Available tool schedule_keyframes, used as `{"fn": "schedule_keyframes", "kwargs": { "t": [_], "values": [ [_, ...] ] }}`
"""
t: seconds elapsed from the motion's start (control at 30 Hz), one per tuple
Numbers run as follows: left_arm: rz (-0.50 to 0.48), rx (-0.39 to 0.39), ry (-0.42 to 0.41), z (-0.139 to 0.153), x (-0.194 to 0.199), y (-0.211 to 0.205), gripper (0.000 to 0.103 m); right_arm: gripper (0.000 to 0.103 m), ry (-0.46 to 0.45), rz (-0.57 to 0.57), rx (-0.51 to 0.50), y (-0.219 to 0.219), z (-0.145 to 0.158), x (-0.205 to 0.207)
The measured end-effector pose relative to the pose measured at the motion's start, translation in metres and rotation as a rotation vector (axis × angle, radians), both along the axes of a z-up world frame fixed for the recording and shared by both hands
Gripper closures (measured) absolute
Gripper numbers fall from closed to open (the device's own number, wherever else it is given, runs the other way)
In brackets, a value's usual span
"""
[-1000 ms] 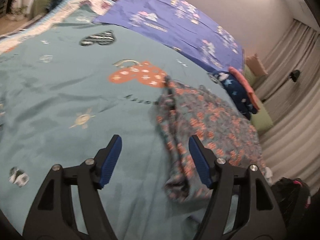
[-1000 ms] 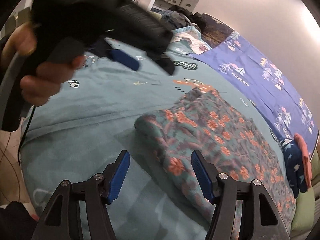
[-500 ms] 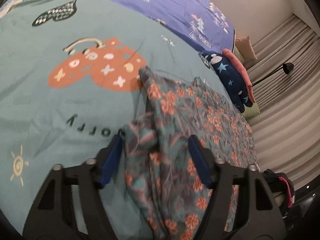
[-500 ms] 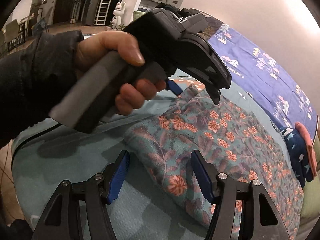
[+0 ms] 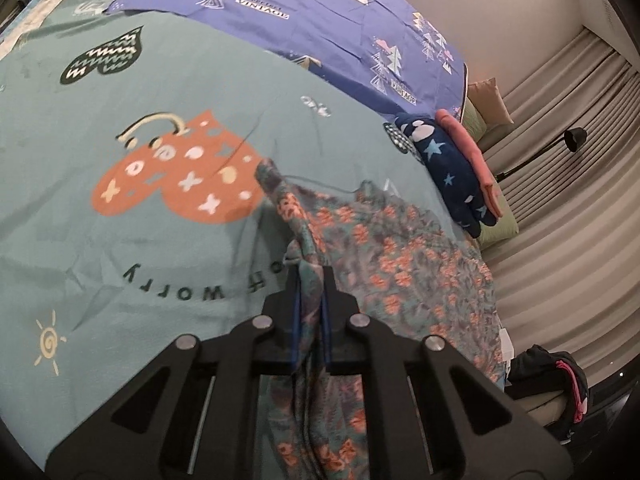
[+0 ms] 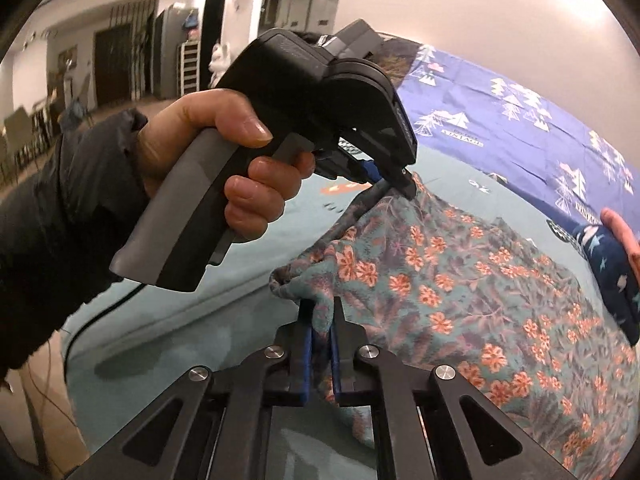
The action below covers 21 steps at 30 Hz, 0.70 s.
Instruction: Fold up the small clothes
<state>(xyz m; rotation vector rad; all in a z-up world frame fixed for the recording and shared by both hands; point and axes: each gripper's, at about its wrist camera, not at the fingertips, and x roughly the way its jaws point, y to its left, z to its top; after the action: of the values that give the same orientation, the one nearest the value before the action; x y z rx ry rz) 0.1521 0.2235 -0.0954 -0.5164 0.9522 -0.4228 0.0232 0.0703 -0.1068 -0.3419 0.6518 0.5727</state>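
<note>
A teal garment with orange flowers (image 5: pixel 400 256) lies crumpled on a teal printed blanket (image 5: pixel 120 240). My left gripper (image 5: pixel 310 276) is closing its jaws on a bunched edge of that cloth, and the blue pads press it between them. In the right wrist view my right gripper (image 6: pixel 322 308) is shut on a nearer corner of the floral garment (image 6: pixel 460 280), which rises in a ridge. Farther back a hand (image 6: pixel 240 160) in a dark sleeve holds the left gripper (image 6: pixel 394 184), whose tip pinches the cloth's far edge.
A folded navy star-print piece (image 5: pixel 448 160) with a pink piece (image 5: pixel 468 152) on it sits at the bed's far right. A purple tree-print sheet (image 5: pixel 320 20) covers the back. Beige curtains (image 5: pixel 560 200), a black lamp (image 5: pixel 576 136) and a dark bag (image 5: pixel 552 384) stand beyond the bed edge.
Both grippers went from wide open to closed on the floral garment's edge. The left one moved forward over the cloth, and the pinched edge now stands lifted off the blanket.
</note>
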Motion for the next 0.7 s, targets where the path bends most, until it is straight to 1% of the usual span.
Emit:
{"fn": "schedule_keyframes", "kwargs": {
  "t": [0.07,0.13,0.3,0.4,0.47,0.7],
  "values": [
    [-0.008,0.001,-0.01,0.009,0.0,-0.004,0.094,0.097,-0.001,-0.017,0.038,-0.01,0.007,0.001],
    [-0.017,0.016,-0.026,0.02,-0.001,-0.012,0.094,0.097,0.015,-0.035,0.098,-0.023,0.017,0.004],
    [-0.045,0.054,-0.044,0.044,0.002,-0.035,0.094,0.098,0.157,-0.057,0.336,-0.065,0.028,0.02],
    [-0.058,0.061,-0.041,0.054,0.006,-0.048,0.094,0.098,0.198,-0.089,0.435,-0.091,0.031,0.027],
    [-0.067,0.068,-0.04,0.06,0.008,-0.059,0.094,0.098,0.204,-0.1,0.477,-0.103,0.035,0.028],
    [-0.109,0.131,-0.064,0.087,0.016,-0.113,0.094,0.098,0.16,-0.149,0.597,-0.154,0.053,0.026]
  ]
}}
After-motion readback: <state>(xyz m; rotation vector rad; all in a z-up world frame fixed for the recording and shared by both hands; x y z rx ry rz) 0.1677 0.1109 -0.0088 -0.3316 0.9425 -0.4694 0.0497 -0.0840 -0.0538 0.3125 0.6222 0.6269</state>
